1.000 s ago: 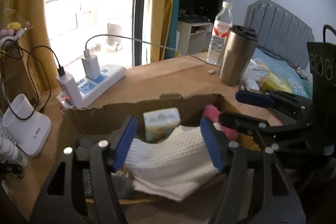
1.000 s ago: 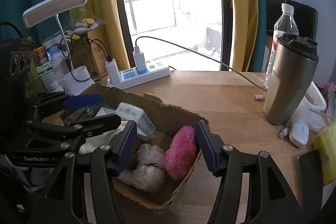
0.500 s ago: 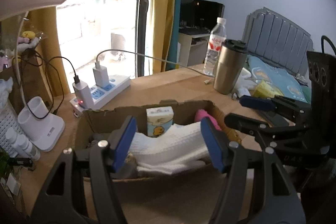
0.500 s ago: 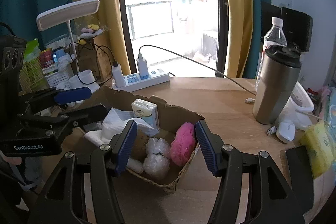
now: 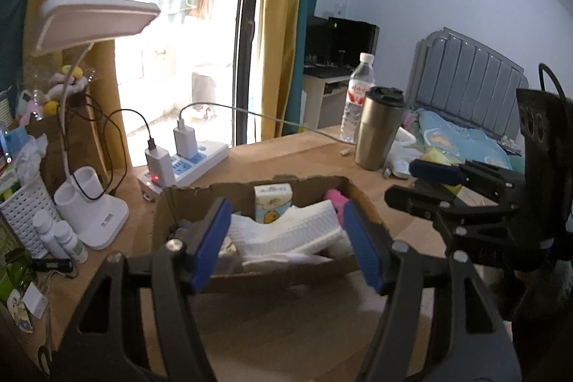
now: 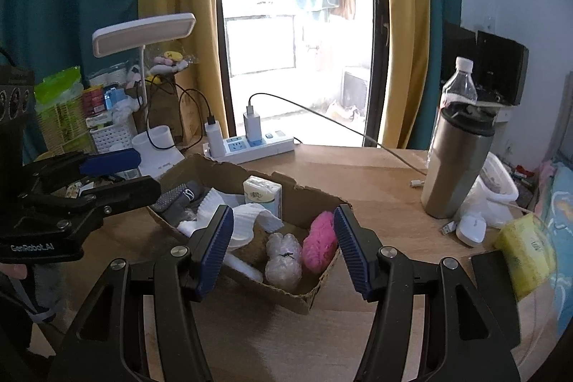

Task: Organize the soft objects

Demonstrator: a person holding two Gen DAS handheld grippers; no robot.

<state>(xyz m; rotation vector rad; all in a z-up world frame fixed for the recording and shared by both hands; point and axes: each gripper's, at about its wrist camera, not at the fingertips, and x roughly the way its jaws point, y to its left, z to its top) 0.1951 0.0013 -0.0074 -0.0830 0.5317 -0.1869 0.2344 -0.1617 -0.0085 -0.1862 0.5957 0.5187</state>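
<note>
While both the left gripper point(image 5: 286, 246) and right gripper point(image 6: 283, 246) are hanging released, a torn cardboard box point(image 6: 315, 292) near the table's point(image 6: 358, 174) middle is holding a waffled white cloth point(image 5: 286, 231), fluffy pink puff point(image 6: 319, 242) and crinkly bubble wrap point(image 6: 283, 256).

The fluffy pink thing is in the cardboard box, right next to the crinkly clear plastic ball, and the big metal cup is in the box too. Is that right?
Not quite. The metal cup is not in the cardboard box; it stands on the table to the box's right, as the right wrist view shows. The fluffy pink thing is indeed in the box, next to the crinkly plastic ball.
</note>
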